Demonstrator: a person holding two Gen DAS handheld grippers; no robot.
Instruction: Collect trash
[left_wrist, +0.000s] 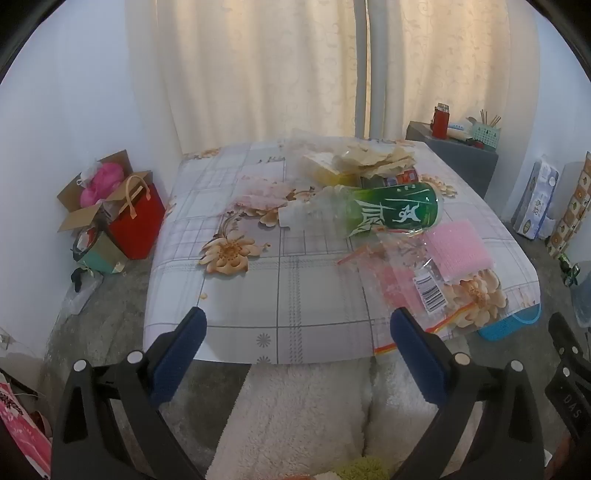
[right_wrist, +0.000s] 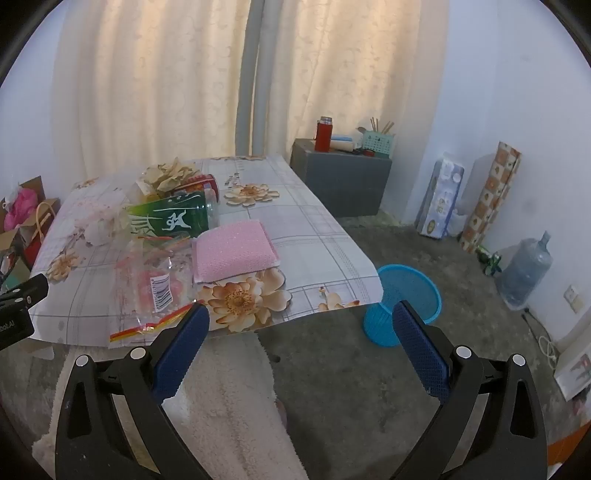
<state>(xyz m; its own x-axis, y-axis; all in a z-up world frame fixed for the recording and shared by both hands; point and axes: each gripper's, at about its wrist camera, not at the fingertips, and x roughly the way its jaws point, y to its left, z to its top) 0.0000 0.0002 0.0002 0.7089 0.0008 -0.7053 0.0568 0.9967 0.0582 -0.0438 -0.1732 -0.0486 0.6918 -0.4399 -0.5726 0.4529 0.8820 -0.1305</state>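
Cream curtains (right_wrist: 155, 92) hang behind a low counter (left_wrist: 295, 288) draped in a floral, grid-patterned cloth, its far and right-hand portions strewn with trash. A grey box-like stand (right_wrist: 340, 177) sits by the wall past the counter's far right corner, carrying a red flask (right_wrist: 323, 134) and a small green basket of sticks (right_wrist: 377, 142). On the grey floor to the right, a clear water jug (right_wrist: 528, 269) stands near the wall, and a blue mesh wastebasket (right_wrist: 402, 302) sits just beside the counter's near right corner, its mouth tilted toward the camera. On the floor at the counter's left is a red gift bag (left_wrist: 138, 218), just beside an open cardboard box.

Among the trash, a crushed green-labelled plastic bottle (left_wrist: 388, 210) lies on its side near the middle of the cloth. Behind it sits a heap of crumpled paper and wrappers (left_wrist: 362, 158), with a red can (right_wrist: 201, 184) partly hidden underneath. A clear zip bag (left_wrist: 417, 284) with a barcode sticker and red-yellow seal sprawls at the near right edge, overhanging it slightly. A pink sponge-like pad (right_wrist: 234, 251) lies flat just beside the bag and in front of the bottle.

The left gripper (left_wrist: 299, 332) hovers over the counter's near edge, its blue-padded jaws spread wide and holding nothing. The right gripper (right_wrist: 301, 321) hangs off the near right corner, likewise fully spread and empty, with the wastebasket seen just past its right finger.
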